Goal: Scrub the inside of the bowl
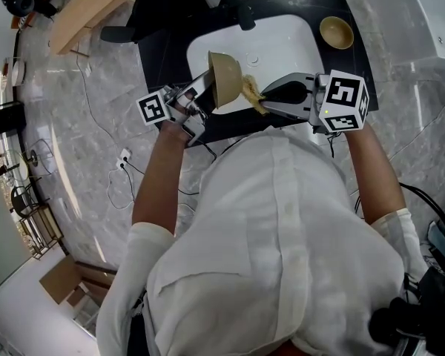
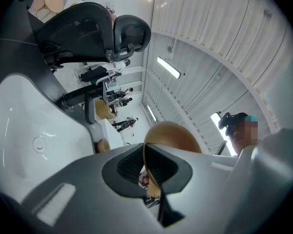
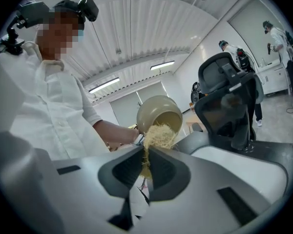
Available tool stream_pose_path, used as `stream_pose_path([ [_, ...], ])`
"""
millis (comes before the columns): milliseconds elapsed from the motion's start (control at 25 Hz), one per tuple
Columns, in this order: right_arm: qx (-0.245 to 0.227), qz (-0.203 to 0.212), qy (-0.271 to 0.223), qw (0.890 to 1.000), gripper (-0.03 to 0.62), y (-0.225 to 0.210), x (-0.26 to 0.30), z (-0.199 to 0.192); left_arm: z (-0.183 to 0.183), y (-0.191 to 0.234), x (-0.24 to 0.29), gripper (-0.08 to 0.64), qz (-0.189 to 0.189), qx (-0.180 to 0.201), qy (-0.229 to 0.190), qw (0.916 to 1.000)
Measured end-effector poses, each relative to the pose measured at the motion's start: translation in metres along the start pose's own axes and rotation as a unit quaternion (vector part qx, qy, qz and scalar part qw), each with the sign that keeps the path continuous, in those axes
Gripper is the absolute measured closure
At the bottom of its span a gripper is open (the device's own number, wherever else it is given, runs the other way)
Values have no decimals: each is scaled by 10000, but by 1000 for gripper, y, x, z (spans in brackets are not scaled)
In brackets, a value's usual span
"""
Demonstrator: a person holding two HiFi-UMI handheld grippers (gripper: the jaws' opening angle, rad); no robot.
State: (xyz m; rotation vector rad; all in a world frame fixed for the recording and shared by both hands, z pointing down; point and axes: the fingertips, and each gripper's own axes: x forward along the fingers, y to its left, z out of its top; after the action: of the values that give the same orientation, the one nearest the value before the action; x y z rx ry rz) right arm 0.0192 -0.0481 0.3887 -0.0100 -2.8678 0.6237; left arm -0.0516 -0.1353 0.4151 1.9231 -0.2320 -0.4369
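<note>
1. Left gripper [image 1: 208,89]: jaws drawn in to the thickness of a wall and clamped on the rim of the tan round bowl [image 1: 226,78]. The left gripper view shows that rim [image 2: 147,160] edge-on between the pads. A rim pinch likely chosen so nothing blocks the inside.

2. Tan bowl: held up in the air over the near edge of the white sink basin [image 1: 285,47], not resting on anything. It is tipped onto its side with the mouth turned right, toward the other tool. My reading is that the tilt opens the inside to the scrubber and keeps drips over the basin.

3. Pale yellow fibrous scrub pad [image 1: 252,93]: just right of the bowl, at its mouth. In the right gripper view the pad's [image 3: 158,135] far end sits against the lower rim of the opening and reaches into it. Scrubbing looks under way or just about to start. How deep the pad goes, I cannot tell.

4. Right gripper [image 1: 267,101]: jaws nearly together, gripping the near end of the pad, most of which sticks out past the fingertips. Probably held that way so soft fibre, not hard jaw, meets the bowl.

5. Far right: a second tan bowl [image 1: 336,32] stands upright on the dark counter [image 1: 356,61] beside the basin, well apart from both tools.
</note>
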Motion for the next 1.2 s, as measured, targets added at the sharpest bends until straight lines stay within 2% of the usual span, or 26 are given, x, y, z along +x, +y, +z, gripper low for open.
stream_pose_path([
  [200, -40, -143, -195, 9997, 566, -7, -33, 10, -4, 3, 15, 545, 111, 123, 75, 9998],
  [400, -218, -455, -480, 9976, 566, -22, -63, 28, -16, -1, 25, 545, 40, 5, 219, 9998],
  [640, -538, -427, -633, 9956, 566, -29, -79, 47, -15, -7, 28, 545, 56, 87, 170, 9998],
  [920, -751, -115, -814, 9938, 566, -26, -74, 69, -31, -6, 23, 545, 364, 200, 423, 9982],
  [1040, -923, 183, -647, 9935, 566, -20, -58, 72, -42, -1, 25, 545, 455, 324, 663, 9962],
  [1200, -865, 270, -617, 9940, 566, -27, -43, 69, -53, -15, 33, 545, 191, 190, 730, 9970],
])
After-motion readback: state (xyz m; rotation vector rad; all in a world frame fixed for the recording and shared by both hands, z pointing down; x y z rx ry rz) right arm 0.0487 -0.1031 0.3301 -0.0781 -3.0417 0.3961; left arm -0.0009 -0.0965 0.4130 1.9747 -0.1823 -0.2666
